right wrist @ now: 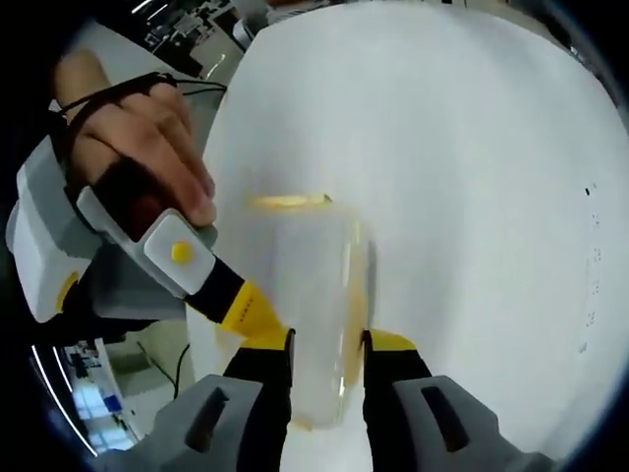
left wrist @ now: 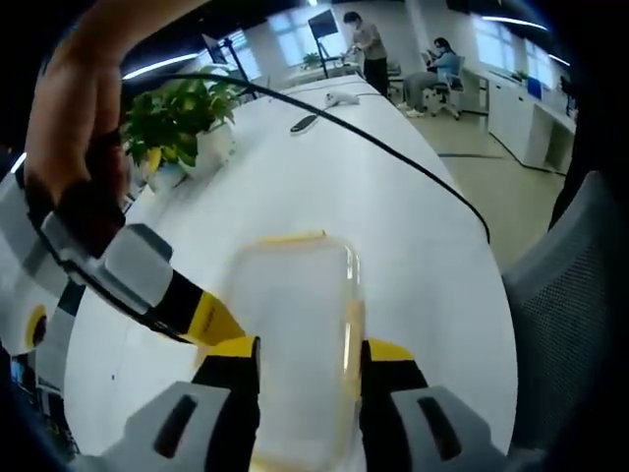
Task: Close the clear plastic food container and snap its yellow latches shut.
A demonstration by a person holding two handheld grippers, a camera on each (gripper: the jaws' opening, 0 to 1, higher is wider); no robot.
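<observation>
Left gripper view: my left gripper straddles the clear container narrowly, right gripper likewise, bracing it, yellow latch at twelve o'clock awaiting a press.

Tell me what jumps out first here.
The clear food container with yellow latches, lying on the white table between the left gripper fingers. In the right gripper view, it sits between the right gripper fingers. A potted plant stands further along the table.
</observation>
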